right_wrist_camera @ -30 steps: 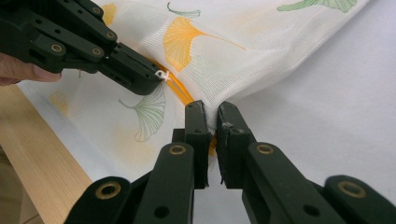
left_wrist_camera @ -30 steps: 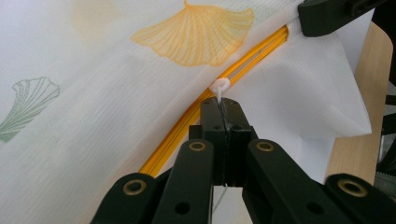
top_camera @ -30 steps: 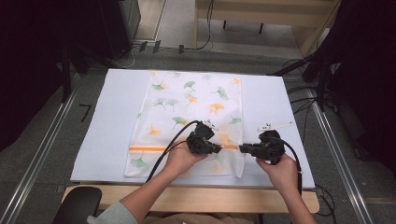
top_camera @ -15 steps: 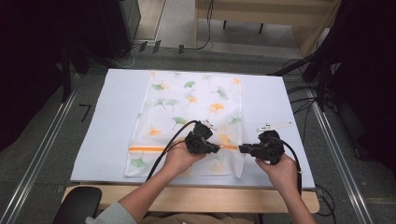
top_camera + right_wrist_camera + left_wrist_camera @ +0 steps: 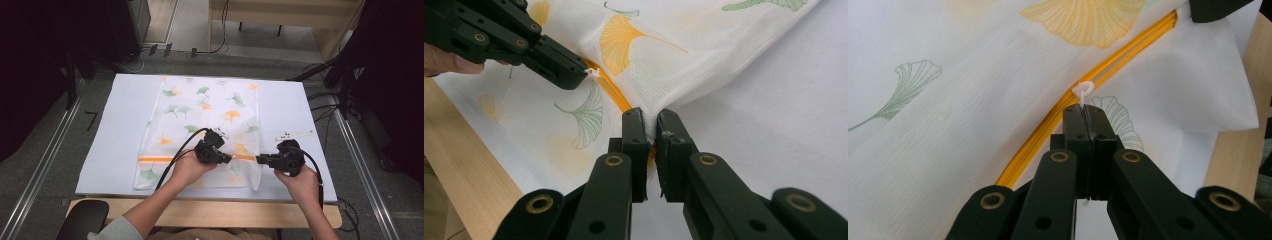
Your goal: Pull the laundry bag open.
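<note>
Lying flat on the white table cover (image 5: 115, 125), a white mesh bag (image 5: 200, 115) printed with green and orange ginkgo leaves is stretching away from the person, its orange zipper (image 5: 155, 159) running across the near end.

Left gripper (image 5: 222, 158) is sitting over the zipper line around the bag's middle, held by the left hand (image 5: 187, 167). In the left gripper view its jaws are standing fully together, clamping the small white zipper pull (image 5: 1082, 91), whose loop is poking out just past the tips. The orange zipper is curving away on both sides of that pull.

Right gripper (image 5: 260, 160) is pointing leftward at the bag's right edge, held by the right hand (image 5: 300, 182). In the right gripper view its jaws are pinching a bunched fold of mesh at the corner where the zipper ends; a thin gap is showing between them, seemingly taken up by fabric, though the contact itself is hard to make out. The fabric is rising into a small ridge there.

The two grippers are facing each other, near but apart, along the zipper. A light wooden table edge (image 5: 210, 212) is showing just below the cover.
</note>
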`<action>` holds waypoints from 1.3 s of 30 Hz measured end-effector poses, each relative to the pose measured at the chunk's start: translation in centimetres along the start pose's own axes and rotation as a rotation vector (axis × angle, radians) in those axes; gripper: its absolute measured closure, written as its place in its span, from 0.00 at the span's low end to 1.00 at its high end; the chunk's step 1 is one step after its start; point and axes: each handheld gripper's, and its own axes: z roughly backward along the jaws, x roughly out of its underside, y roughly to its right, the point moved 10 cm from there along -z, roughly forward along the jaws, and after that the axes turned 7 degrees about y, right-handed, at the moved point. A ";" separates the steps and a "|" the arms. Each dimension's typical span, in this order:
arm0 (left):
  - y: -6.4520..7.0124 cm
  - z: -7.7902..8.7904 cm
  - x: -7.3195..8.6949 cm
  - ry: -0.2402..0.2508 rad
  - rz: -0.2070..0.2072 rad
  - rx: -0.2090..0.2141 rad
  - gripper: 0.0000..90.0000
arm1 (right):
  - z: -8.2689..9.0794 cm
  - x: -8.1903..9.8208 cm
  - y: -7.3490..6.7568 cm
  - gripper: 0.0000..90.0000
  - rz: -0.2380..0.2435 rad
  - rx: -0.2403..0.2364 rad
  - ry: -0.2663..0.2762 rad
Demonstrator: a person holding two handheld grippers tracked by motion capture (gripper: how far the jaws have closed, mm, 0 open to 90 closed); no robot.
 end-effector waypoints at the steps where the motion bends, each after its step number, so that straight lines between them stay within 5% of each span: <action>1: -0.1 0.1 0.1 0.001 0.004 -0.005 1.00 | 0.0 0.0 0.0 0.96 -0.001 0.001 0.000; 17: -0.3 0.5 0.7 -0.009 -0.009 0.031 1.00 | -0.1 0.1 0.1 0.96 0.000 -0.004 -0.005; 20: -0.4 0.5 0.7 0.001 0.017 0.052 1.00 | -0.1 0.1 0.1 0.96 0.002 -0.005 -0.006; 25: -0.8 0.6 0.9 -0.017 -0.003 0.030 1.00 | -0.1 0.2 0.2 0.96 0.005 -0.002 -0.007; 39: -1.7 1.1 1.5 -0.020 0.024 0.011 1.00 | 0.0 0.2 0.3 0.95 -0.004 0.000 -0.014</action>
